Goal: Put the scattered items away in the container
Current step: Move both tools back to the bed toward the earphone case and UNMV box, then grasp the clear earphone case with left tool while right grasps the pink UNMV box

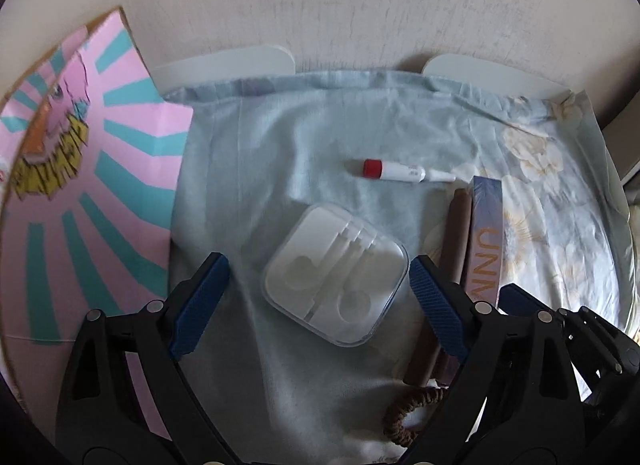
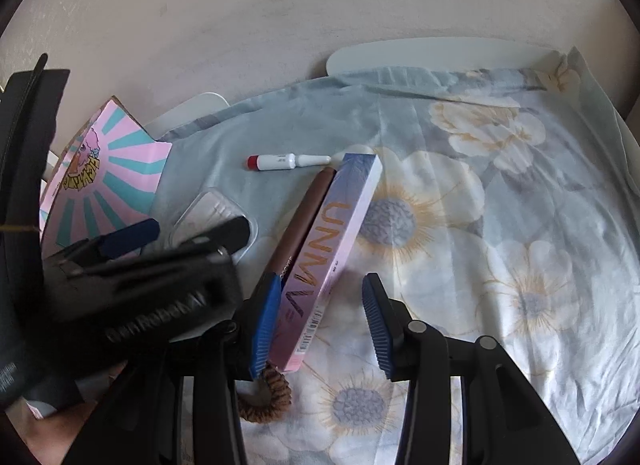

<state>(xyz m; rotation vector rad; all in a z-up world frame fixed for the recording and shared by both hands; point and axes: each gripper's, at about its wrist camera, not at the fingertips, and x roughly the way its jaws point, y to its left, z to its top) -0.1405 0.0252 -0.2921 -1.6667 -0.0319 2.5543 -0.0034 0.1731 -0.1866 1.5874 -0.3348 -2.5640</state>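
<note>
My left gripper [image 1: 318, 297] is open, its blue pads on either side of a clear white plastic case [image 1: 336, 273] lying on the blue floral cloth [image 1: 280, 153]. My right gripper [image 2: 320, 321] is open around the near end of a long pink-purple UNNY box [image 2: 332, 253]; its left pad touches the box. A brown tube [image 2: 304, 217] lies along the box's left side. A white tube with a red cap [image 2: 284, 162] lies farther back; it also shows in the left wrist view [image 1: 404, 171]. A brown hair tie [image 2: 266, 397] lies near my right gripper.
A pink and teal cardboard box [image 1: 92, 201] stands open at the left of the cloth and shows in the right wrist view [image 2: 108, 185] too. White table edges [image 1: 224, 65] show at the back against a beige wall.
</note>
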